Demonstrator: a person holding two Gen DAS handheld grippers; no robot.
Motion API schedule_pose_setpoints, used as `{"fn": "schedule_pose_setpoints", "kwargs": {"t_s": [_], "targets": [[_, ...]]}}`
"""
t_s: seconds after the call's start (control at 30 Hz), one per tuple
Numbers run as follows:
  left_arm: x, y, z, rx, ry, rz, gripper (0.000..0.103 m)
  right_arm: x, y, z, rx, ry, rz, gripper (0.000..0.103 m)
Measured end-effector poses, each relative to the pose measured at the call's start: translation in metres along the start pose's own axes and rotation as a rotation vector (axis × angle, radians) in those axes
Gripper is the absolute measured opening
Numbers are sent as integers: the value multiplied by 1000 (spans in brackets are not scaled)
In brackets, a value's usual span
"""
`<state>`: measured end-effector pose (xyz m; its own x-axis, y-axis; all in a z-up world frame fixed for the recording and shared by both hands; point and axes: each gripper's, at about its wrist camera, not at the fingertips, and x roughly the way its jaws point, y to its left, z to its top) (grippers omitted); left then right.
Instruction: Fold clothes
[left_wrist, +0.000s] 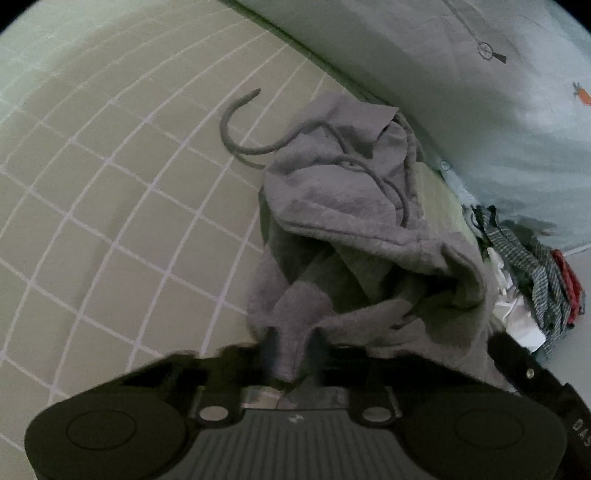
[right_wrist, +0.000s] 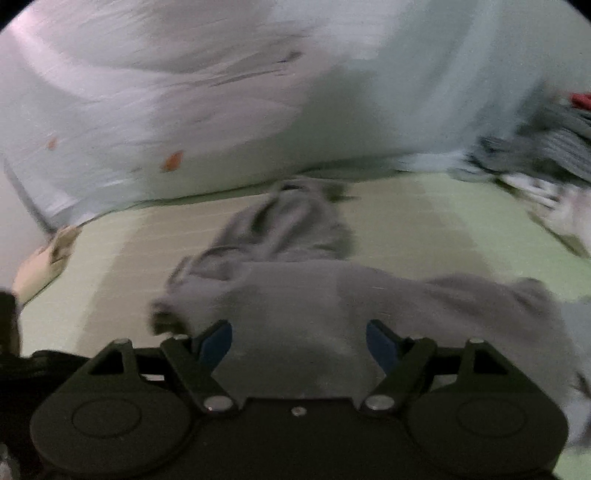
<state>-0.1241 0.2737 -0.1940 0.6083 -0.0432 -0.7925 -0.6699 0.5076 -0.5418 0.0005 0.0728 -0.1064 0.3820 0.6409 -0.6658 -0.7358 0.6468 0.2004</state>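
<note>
Left gripper (left_wrist: 291, 343): jaws pinched tight on a fold of the grey hoodie (left_wrist: 343, 206)
Right gripper (right_wrist: 299, 343): jaws wide apart over grey cloth; gripping nothing
Hoodie: crumpled on the checked green sheet (left_wrist: 122, 192); drawstring (left_wrist: 236, 122) trailing

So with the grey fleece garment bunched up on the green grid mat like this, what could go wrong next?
1. The left gripper pinches only a small fold of the grey fleece garment; lifting could pull it free.
2. Its long grey drawstring trails loose over the green grid mat and may snag.
3. The right gripper stands open, leaving that side unsupported.
</note>
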Motion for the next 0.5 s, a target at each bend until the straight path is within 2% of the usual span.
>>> {"fn": "schedule_pose_setpoints", "kwargs": {"t_s": [0.13,0.2,0.23,0.3,0.4,0.5], "targets": [[-4,2,1,24,-11,29,3,20,21,-4,-65,37,2,81],[-7,3,1,31,-23,42,2,32,25,-6,-109,72,-37,62],[-7,4,2,33,-29,51,2,37,25,-7,-126,91,-52,35],[-9,5,2,36,-40,62,2,36,14,-5,-92,85,-49,9],[-14,6,1,43,-68,82,1,17,-6,5,-8,12,-45,8],[-29,4,5,49,-144,111,1,-9,-24,21,48,-83,-80,7]]}}
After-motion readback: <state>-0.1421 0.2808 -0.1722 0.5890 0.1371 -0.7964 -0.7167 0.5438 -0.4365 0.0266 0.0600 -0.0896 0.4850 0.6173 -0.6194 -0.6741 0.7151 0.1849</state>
